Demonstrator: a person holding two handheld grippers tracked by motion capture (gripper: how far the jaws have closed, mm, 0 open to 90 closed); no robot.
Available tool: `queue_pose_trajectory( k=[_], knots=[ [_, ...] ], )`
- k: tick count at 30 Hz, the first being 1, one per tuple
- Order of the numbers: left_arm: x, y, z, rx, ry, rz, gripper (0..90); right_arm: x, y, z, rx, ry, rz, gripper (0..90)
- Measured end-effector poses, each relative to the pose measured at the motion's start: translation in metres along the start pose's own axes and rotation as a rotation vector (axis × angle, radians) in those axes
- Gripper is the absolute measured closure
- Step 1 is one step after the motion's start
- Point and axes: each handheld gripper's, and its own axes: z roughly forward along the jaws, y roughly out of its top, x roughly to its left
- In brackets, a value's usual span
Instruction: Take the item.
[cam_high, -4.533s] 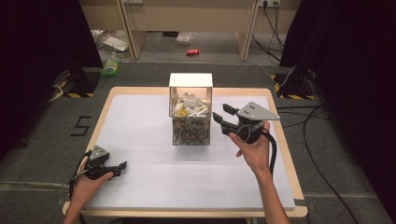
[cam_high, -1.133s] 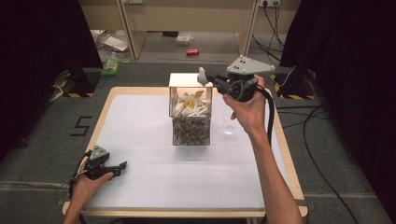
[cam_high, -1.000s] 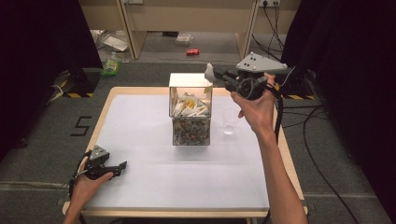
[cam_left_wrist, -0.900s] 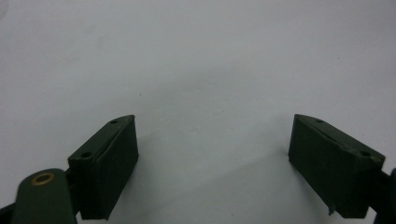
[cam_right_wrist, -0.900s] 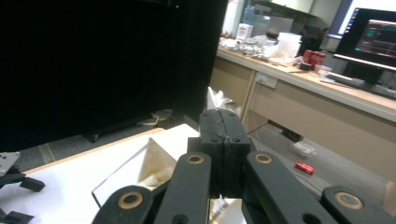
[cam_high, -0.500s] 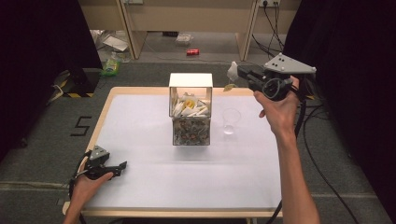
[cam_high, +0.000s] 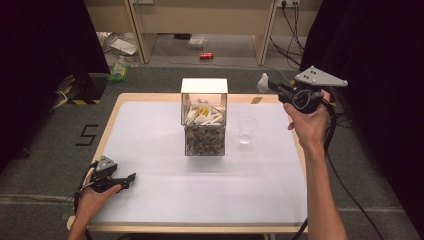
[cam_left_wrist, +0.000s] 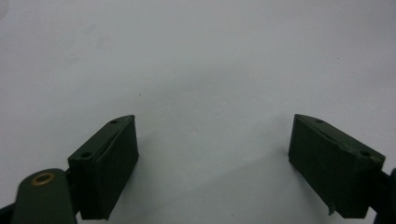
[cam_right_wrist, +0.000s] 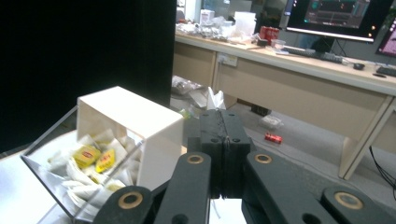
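Broadly, a wooden-edged table with a smooth white top (cam_high: 150, 140) is seen from the high view, and its matt, faintly speckled surface (cam_left_wrist: 196, 70) is shown close up in the left gripper view. At the table's middle a square clear-walled box with a white upper section (cam_high: 204, 117) stands upright, packed with white sachets and a few yellow ones (cam_high: 202, 111); the yellow labels (cam_right_wrist: 95, 156) and the glossy transparent wall are made out better in the right gripper view, where the box appears tilted because the camera is turned. Just beside the box, on its right, a small clear plastic cup (cam_high: 247, 129) stands apart from it on the table.

The right gripper (cam_high: 274, 88), black with a grey three-cornered plate on top, is held in the air above the table's far right edge. A small white, crumpled paper sachet (cam_high: 263, 82) is pinched between its jaws; in the right gripper view the jaws are seen pressed together with the white tip of the sachet (cam_right_wrist: 215, 100) sticking up beyond them. The left gripper (cam_high: 129, 178) rests low at the near left corner, and its flat dark blocky jaws are seen spread wide over bare table, with nothing between them.
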Motion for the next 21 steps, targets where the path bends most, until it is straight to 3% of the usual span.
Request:
queue_pose_trajectory(
  k=[9,21],
  knots=[
    [0.0,0.0,0.0,0.0,0.0,0.0,15.0,-0.011,-0.021,0.003,0.021,-0.022,0.033,90.0],
    [0.0,0.0,0.0,0.0,0.0,0.0,15.0,-0.011,-0.041,0.011,0.045,-0.017,0.04,90.0]
  ],
)
